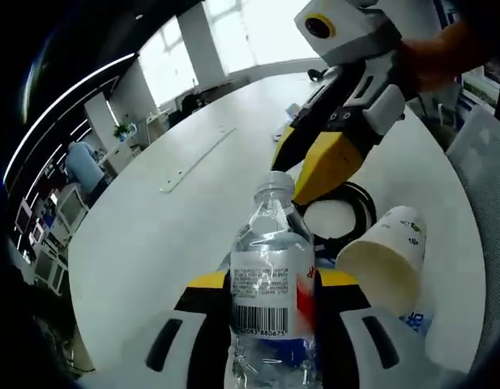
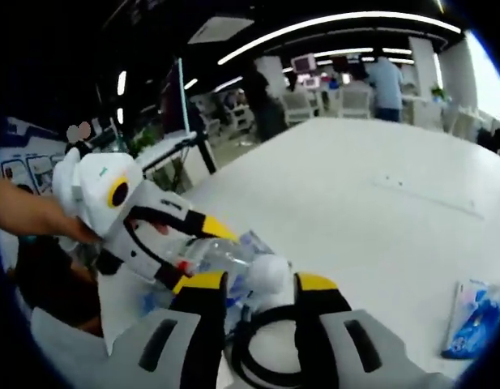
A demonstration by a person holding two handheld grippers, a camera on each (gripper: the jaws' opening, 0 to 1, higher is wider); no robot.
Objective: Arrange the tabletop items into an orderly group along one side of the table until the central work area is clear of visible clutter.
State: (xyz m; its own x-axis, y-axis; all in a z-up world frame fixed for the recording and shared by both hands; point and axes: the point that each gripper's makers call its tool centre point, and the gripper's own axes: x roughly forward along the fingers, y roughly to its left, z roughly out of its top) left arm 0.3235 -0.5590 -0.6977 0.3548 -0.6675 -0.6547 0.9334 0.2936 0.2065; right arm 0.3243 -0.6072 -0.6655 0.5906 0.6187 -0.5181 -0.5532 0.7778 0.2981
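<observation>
Clamped right between the left gripper [image 1: 271, 304]'s yellow-tipped jaws is a clear plastic water bottle [image 1: 272, 279], cap end pointing away from the camera, barcode label facing up, ribbed thin walls that look like they'd crumple if squeezed hard. So my read is we're mid-carry: the bottle is picked up and needs taking over to one edge of the white table [image 1: 152, 235]. Just beside it lies a paper cup [image 1: 386, 258] tipped on its side, mouth toward the camera, and past the bottle's cap sits a black ring with a white middle [image 1: 337, 217] (a lid or coaster, can't tell which). The right gripper [image 1: 314, 170] reaches in from above toward that ring. In the right gripper view, the right gripper [image 2: 258, 308] has its jaws spread apart with the black ring [image 2: 254, 356] lying between them and something rounded and white [image 2: 270, 271] just ahead; I can't tell if the jaws touch either, so I'd call it not gripping yet. The left gripper [image 2: 193, 243] shows there too, holding the bottle [image 2: 217, 255]. A blue crinkly packet [image 2: 472, 320] sits well apart to the side. Next move, I'd guess: park the bottle upright at the edge without knocking the light cup, then close on the ring.
</observation>
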